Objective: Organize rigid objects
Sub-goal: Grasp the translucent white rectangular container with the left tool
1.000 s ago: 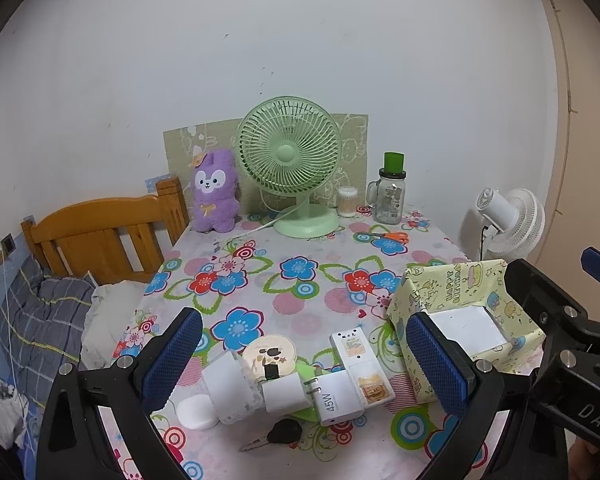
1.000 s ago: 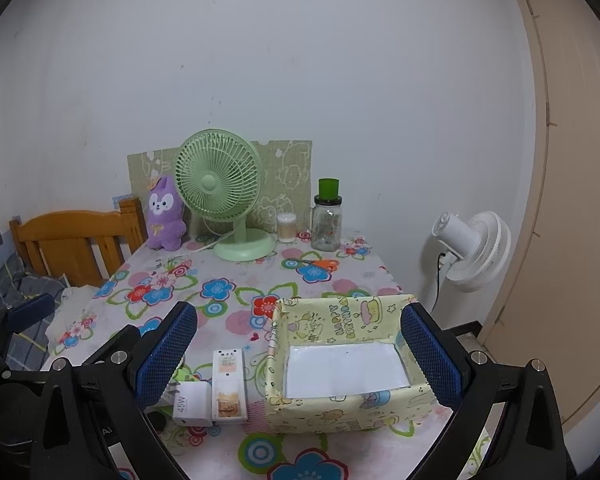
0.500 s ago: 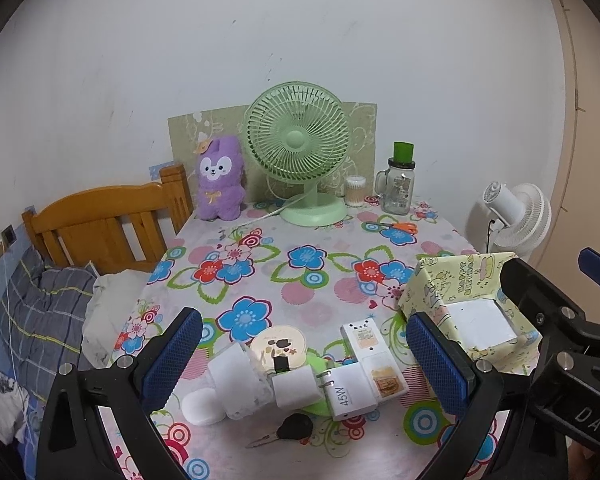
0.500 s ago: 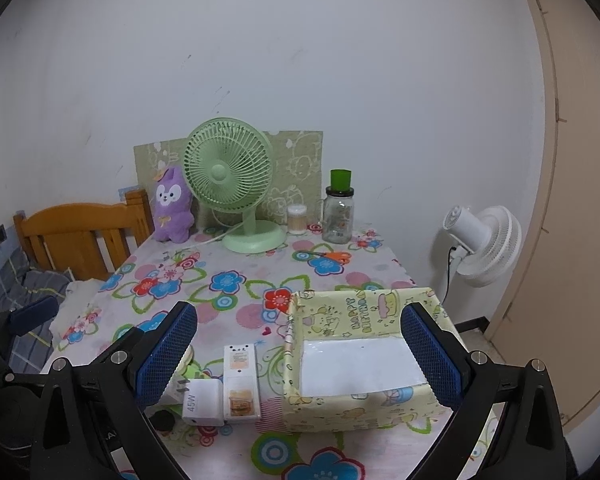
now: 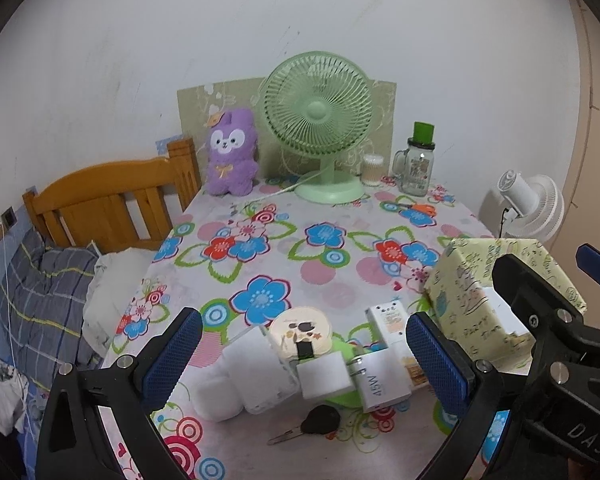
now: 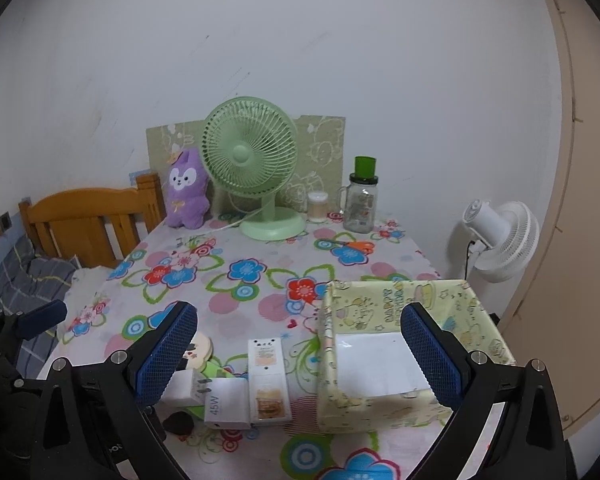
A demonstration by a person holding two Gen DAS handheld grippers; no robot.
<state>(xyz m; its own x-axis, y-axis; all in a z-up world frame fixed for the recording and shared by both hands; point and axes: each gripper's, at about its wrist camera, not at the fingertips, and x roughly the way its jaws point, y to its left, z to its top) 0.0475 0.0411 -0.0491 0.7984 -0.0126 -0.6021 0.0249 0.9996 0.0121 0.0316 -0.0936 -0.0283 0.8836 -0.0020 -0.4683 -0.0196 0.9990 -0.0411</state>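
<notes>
Hovering above the near edge of the flower-print tablecloth (image 5: 324, 276), the left gripper (image 5: 304, 356) and right gripper (image 6: 300, 354) both have their blue-padded fingers spread wide and hold nothing, a posture that suits surveying before a first pick. The task's things lie clustered at the front of the table: a white 45W charger (image 5: 382, 380) touching a white rectangular box with a printed label (image 6: 269, 380), a second white plug adapter (image 5: 324, 376), a round tin with a cartoon lid (image 5: 300, 332), a white cylindrical item (image 5: 240, 376) whose identity cannot be told, and a black car key (image 5: 312, 426) nearest the camera. Something bright green lies partly hidden under the chargers. Just beside the cluster, on the right, stands an open yellow paper-wrapped box (image 6: 400, 304) with a bare white floor; its place next to the pile suggests it is the intended receptacle, though nothing is in it yet. Well apart, along the wall, stand a green desk fan (image 6: 252, 160), a purple plush toy (image 6: 186, 188), a green-capped glass jar (image 6: 360, 204) and a small cotton-swab container (image 6: 317, 207), probably not part of the sorting. The left gripper frames the cluster, the right gripper the box.
</notes>
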